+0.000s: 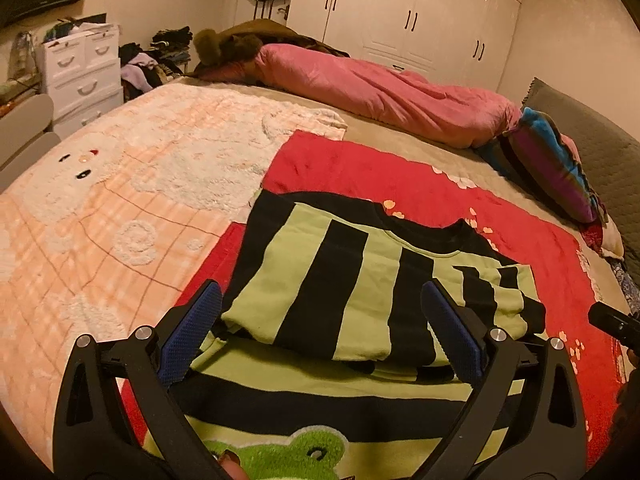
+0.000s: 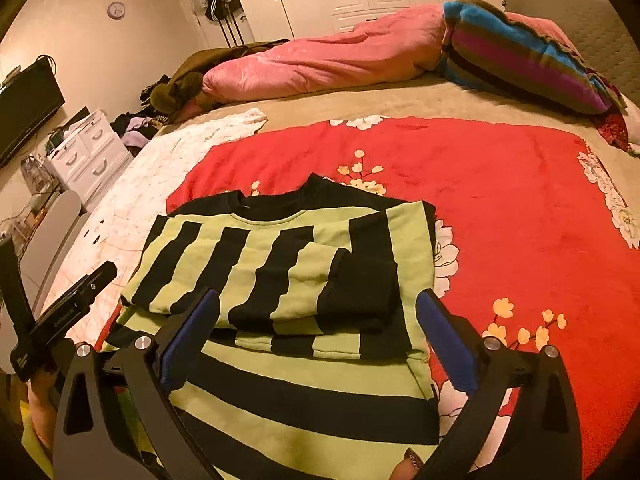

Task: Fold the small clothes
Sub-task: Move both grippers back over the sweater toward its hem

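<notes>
Wide bed (image 1: 400, 136) filling both views, spread with a tan sheet. Along the far side, a pink quilt (image 1: 380, 92) bunched lengthwise, touching a striped blue and purple pillow (image 2: 528, 60) at one end. White wardrobes (image 1: 420, 12) behind, against the wall. Red flowered blanket (image 2: 500, 208) laid flat across the near half of the bed, just beside a peach and white fleece blanket (image 1: 120, 208). White drawers (image 1: 80, 76) off the bed's far left corner, clothes heaped near them.

On the red blanket, close to the near edge: green and black striped sweater (image 2: 280, 264), both sleeves folded in across the chest, collar pointing away, black cuff lying on top at the right. Lower hem nearest the cameras, with a green frog patch (image 1: 280, 448) showing in the left view.

Left gripper (image 1: 320, 304) above the sweater's left part, blue pads spread wide, nothing between them, no contact with the cloth. Right gripper (image 2: 318, 312) above the right part, likewise spread wide and empty.
</notes>
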{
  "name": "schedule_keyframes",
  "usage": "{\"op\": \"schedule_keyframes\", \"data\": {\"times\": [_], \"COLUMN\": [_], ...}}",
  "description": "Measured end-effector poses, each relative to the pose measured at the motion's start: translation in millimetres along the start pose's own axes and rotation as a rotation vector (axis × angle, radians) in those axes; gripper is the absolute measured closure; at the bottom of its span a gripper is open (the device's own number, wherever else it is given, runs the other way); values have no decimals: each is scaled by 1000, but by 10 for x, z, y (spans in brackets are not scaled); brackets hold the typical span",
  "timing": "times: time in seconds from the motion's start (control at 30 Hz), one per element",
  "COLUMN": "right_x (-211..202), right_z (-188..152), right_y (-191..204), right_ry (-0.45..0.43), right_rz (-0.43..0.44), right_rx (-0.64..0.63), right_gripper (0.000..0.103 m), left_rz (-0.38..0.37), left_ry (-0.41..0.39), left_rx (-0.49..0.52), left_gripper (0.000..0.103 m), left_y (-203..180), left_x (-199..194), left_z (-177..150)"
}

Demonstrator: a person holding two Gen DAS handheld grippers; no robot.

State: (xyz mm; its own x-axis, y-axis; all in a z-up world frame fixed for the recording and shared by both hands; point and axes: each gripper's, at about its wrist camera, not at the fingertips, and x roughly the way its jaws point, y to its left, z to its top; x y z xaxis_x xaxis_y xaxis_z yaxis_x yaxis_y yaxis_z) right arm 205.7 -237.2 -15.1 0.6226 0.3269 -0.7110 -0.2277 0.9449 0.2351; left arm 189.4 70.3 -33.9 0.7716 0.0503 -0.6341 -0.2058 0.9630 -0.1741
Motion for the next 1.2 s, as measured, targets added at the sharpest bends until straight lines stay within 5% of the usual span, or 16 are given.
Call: {"op": "schedule_keyframes", "data": {"times": [0.77,1.2], "right_x": [-549,-865], "right_z": [62,23], "right_y": [89,113], "right_ry": [-80,-101], "right_rz": [32,39], "right_rx": [5,-15], "right_gripper": [5,5], "left_rz": [23,55], "left_ry": [-43,-36], "left_rx": [33,-1], "left_gripper": [9,9], "left_y": [-15,277], "left_x": [-719,-1040], "left_z": [72,103]}}
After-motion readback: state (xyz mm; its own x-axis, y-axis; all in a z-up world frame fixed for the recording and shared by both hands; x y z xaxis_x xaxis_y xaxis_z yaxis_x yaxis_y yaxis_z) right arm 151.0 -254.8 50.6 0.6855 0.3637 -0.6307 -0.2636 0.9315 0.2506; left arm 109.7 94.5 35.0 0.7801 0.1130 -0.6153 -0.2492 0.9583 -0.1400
